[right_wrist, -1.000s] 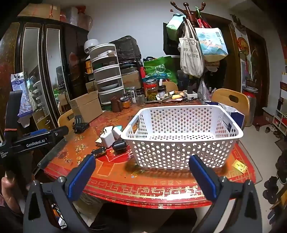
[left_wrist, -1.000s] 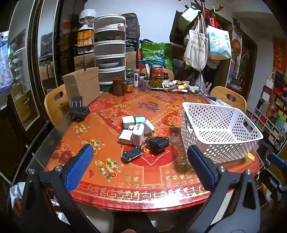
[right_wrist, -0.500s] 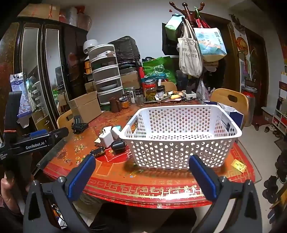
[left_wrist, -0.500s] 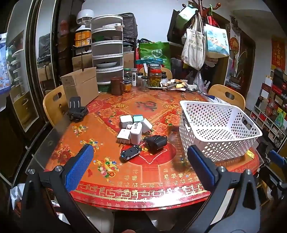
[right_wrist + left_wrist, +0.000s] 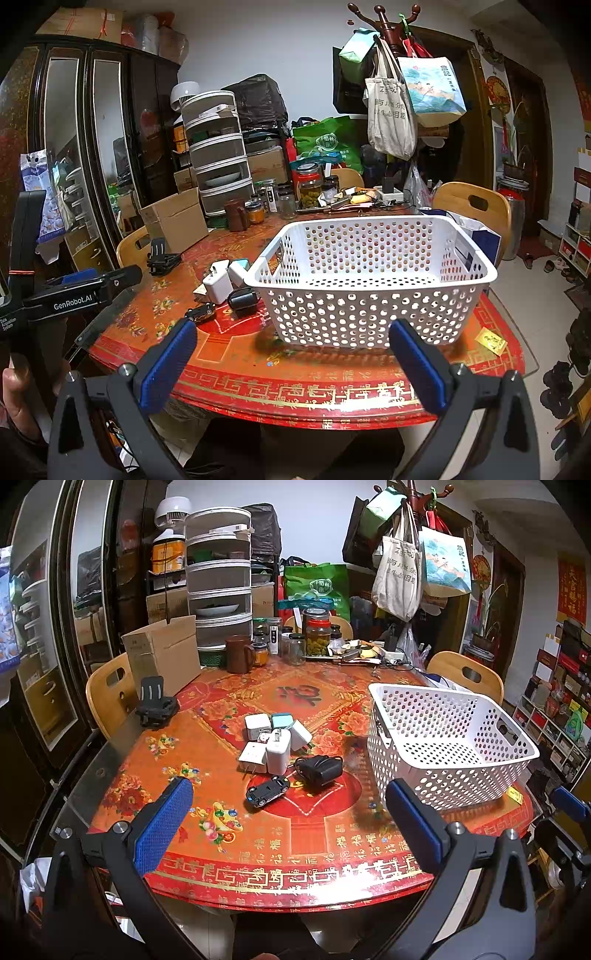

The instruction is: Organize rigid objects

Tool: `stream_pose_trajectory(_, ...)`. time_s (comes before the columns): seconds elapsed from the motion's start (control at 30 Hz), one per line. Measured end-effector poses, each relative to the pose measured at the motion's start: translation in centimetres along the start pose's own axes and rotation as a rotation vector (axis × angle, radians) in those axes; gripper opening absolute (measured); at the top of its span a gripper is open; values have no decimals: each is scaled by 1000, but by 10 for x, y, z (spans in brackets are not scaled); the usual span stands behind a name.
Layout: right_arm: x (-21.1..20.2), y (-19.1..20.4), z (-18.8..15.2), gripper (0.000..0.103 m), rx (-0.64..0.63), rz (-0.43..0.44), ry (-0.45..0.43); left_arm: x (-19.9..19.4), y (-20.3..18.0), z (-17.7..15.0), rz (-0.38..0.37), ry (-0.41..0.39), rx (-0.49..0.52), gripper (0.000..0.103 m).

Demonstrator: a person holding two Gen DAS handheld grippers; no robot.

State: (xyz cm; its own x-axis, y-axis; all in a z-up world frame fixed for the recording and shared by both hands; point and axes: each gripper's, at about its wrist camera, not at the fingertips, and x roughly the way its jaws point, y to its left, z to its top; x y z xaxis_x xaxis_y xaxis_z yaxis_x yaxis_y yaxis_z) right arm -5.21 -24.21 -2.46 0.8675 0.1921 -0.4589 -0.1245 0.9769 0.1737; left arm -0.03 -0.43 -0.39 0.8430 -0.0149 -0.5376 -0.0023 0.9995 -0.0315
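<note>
Bare table [image 5: 295, 834] lies between the near edge and the toy car [image 5: 266, 790]. The white basket [image 5: 443, 746] blocks the right side; its top is open. Chargers [image 5: 275, 740] crowd just behind the black adapter [image 5: 319, 770]

A lived-in home, by the look a dining room used for storage; a round table [image 5: 295, 849] under a red, floral, gold-lettered cover fills the middle, with wooden chairs [image 5: 107, 698] drawn to its far and left edges; jars of preserves [image 5: 317, 635], a brown mug [image 5: 238, 659] and a cardboard box [image 5: 162, 653] crowd its far edge; a stack of plastic drawers [image 5: 219, 583] stands behind; tote bags [image 5: 399, 579] hang from a coat rack [image 5: 384, 22]; a dark mirrored wardrobe [image 5: 92, 140] lines the left wall; shoes [image 5: 554, 264] lie on the floor at right.
</note>
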Motion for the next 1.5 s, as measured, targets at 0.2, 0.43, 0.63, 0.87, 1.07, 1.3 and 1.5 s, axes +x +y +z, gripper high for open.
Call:
stream_pose_trajectory(0.2,0,0,0,103,0,0,0,0,1,0,-1,2,-2,103)
stream_pose_trajectory(0.43,0,0,0,103,0,0,0,1,2,0,-1,4,-1,103)
stream_pose_trajectory(0.63,0,0,0,103,0,-1,-1,1,2,0,-1,4,-3,103)
stream_pose_trajectory(0.87,0,-1,0,103,0,-1,-1,2,1,-1,-3,9,2,103)
stream_pose_trajectory(1.07,0,0,0,103,1,-1,0,3,0,-1,-3,13,5,103)
stream_pose_trajectory(1.3,0,-1,0,103,1,-1,1,3,0,-1,-2,14,5,103)
stream_pose_trajectory(1.5,0,-1,0,103,1,0,1,4,-1,-1,-2,15,7,103)
